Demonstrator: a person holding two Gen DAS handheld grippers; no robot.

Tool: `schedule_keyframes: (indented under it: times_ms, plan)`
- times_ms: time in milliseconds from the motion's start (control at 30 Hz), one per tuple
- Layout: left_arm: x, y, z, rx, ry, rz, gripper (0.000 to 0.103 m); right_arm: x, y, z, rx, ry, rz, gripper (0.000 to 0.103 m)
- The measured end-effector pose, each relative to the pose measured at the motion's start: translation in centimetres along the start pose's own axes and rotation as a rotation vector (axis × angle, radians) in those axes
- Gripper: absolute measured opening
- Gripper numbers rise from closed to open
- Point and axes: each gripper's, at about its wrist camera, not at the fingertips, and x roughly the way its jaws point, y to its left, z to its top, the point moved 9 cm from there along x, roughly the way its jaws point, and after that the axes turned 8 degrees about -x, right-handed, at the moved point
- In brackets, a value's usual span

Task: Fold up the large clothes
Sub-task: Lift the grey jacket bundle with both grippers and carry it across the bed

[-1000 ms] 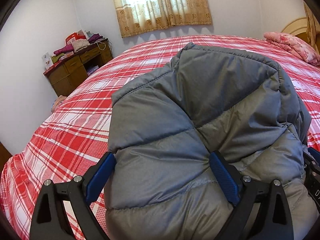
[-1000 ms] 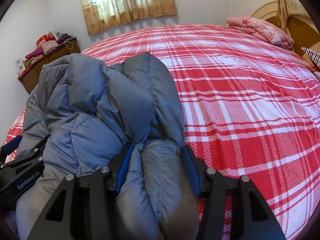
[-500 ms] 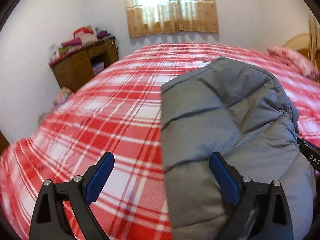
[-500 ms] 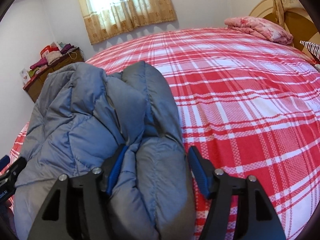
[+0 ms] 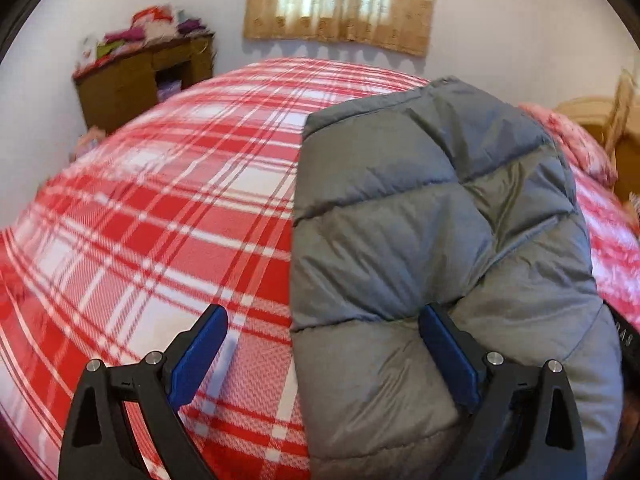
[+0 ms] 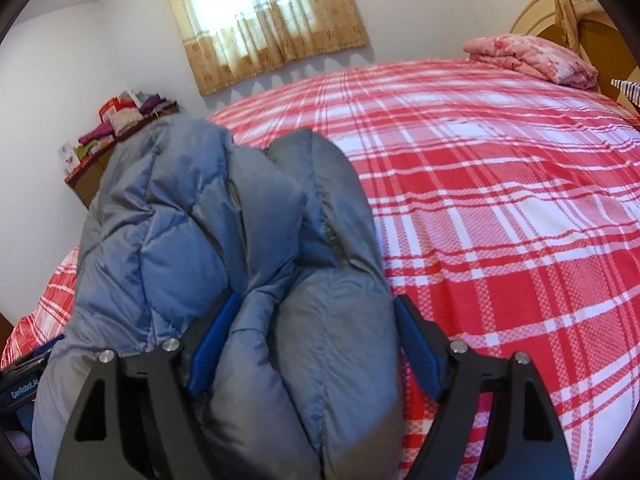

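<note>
Our left gripper stands wide open over the bed. Its left finger hangs above bare plaid; its right finger lies against the quilted top of the grey puffer jacket, so the jacket's left edge falls in the gap. Nothing is pinched; we judge it a loose straddle, not a grip.

Our right gripper has a thick padded roll of the jacket filling the space between its fingers, one finger half buried in a crease, the other at the roll's outer side. The jaws are well apart because the bundle is so bulky. It looks like a hold, though how firmly the pads bite we cannot tell.

The jacket is bunched into a tall heap near the bed's near edge, just in front of both tools. Holding it from the right while the left frees itself suggests to us a regrip, so the puffy layers do not spring open.

Hard to make out:
- The jacket's near end is cut off by the lower frame edge in both views.
- Sleeves, hood and zip cannot be told apart in the heap.
- Whether the heap rests fully on the bed or is partly lifted is unclear.
- The left view is blurred across the plaid and the wooden desk at the far left corner.
- The pink folded quilt sits at the far right corner by the headboard, well apart from the jacket.
</note>
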Motion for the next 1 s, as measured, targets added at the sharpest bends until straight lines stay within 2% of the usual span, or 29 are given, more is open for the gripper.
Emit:
schedule_keyframes:
  times_ms: [133,267,400,500,667,833,1000]
  plan:
    - [0.0,-1.1,0.1,0.077,-0.017,0.012,0.097,0.6,0.5,-0.3,0.002,0.039,0.063,0.072]
    - [0.1,-1.7,0.2,0.105,-0.022,0.01,0.097,0.6,1.0,-0.6,-0.018,0.054,0.064,0.063]
    - [0.1,-2.7,0.1,0.136,-0.029,-0.033,0.081,0.5,1.8,-0.8,-0.031,0.057,0.102,0.048]
    - [-0.1,-3.4,0.0,0.166,-0.042,-0.028,0.077,0.5,1.9,-1.0,-0.024,0.06,0.12,0.047]
    - [0.0,-3.6,-0.1,0.147,-0.044,-0.037,0.077,0.5,1.8,-1.0,-0.006,0.051,0.132,0.051]
    - [-0.2,-4.3,-0.3,0.178,-0.051,-0.055,0.066,0.6,1.7,-1.1,-0.013,0.053,0.133,0.049]
    - [0.0,-4.6,-0.4,0.178,-0.054,-0.06,0.065,0.8,1.6,-1.0,0.008,0.057,0.154,0.051]
